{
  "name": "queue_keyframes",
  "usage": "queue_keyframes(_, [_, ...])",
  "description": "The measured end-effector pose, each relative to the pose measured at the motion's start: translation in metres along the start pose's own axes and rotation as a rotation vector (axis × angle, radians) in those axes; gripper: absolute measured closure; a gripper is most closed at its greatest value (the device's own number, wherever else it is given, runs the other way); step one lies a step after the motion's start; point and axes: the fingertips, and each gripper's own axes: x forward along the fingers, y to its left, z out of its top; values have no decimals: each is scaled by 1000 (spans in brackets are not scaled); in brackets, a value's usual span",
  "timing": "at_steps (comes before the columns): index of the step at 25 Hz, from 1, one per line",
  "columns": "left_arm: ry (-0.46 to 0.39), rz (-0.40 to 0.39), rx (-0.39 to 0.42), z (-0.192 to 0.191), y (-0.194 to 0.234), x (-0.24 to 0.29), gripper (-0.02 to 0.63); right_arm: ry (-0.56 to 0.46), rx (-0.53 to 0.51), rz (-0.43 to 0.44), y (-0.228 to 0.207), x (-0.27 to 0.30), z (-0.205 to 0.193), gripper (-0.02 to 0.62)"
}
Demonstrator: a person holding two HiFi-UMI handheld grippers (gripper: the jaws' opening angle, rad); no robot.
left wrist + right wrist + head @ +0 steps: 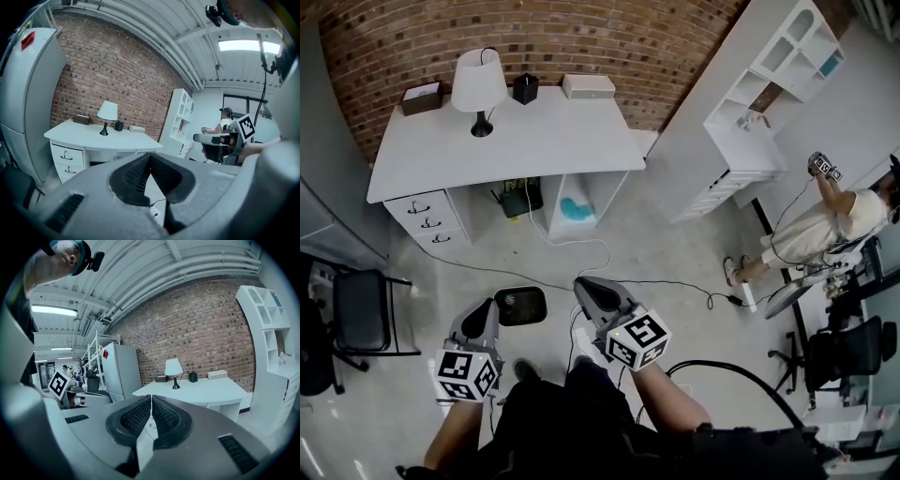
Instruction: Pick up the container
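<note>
A white desk stands against the brick wall, far ahead of both grippers. On its back edge sit a small black container, a white lamp, a white box and a brown box. My left gripper and right gripper hang side by side over the floor, both shut and empty. In the left gripper view the closed gripper points toward the desk and the black container. In the right gripper view the shut gripper faces the black container.
A flat black object lies on the floor just ahead of the grippers, with a cable running past it. A white shelf unit stands at the right; a person and office chairs flank the floor.
</note>
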Motion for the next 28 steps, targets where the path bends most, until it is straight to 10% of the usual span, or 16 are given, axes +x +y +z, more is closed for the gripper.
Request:
queue_keyframes(13, [86,8,-11,-20,-29,64,598,51,145,53,-83,12,-34,586])
queue_keyframes(28, [267,172,-155,-155,30,124,598,254,269,101,-142,92,-194,518])
